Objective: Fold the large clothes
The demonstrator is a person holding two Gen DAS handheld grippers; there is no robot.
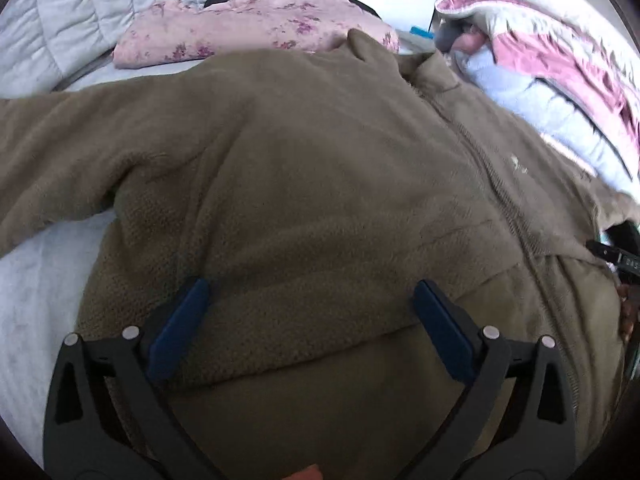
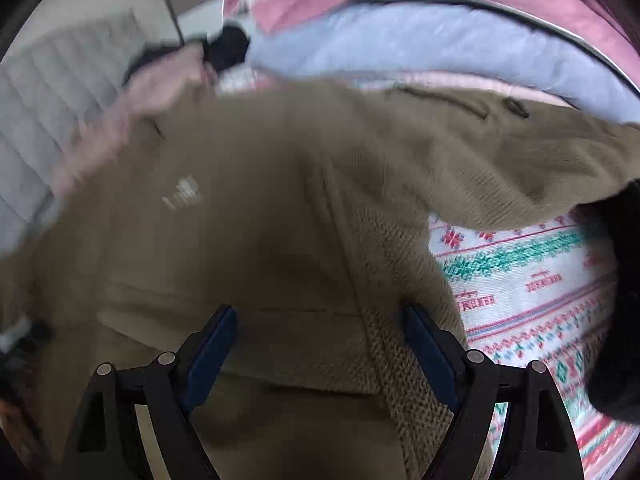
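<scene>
1. Judging from how the olive-brown fleece jacket lies, you are near the start of the fold: its body is spread flat on the bed, zipper side up, and the bottom hem appears turned up into a band across the lower front.
2. Your left gripper hangs over that turned-up hem with its blue pads wide apart and nothing between them; the cloth lies under the fingers, not clamped.
3. Your right gripper is likewise spread wide above the jacket, close to the zipper strip, and holds nothing. That view is blurred, so I cannot tell whether the pads touch the fleece.
4. Still to do, as I read it: the left sleeve stretches out to the side across the bed, unfolded, and the right sleeve spreads over a patterned knit garment. Both need bringing in before the body is folded.
5. The jacket looks thick and plush, zipped up the front, with a small pale logo on the chest and a collar at the far end.
6. A pink floral garment lies just beyond the collar, and a pink-and-pale-blue quilt is bunched near the jacket's right shoulder.
</scene>
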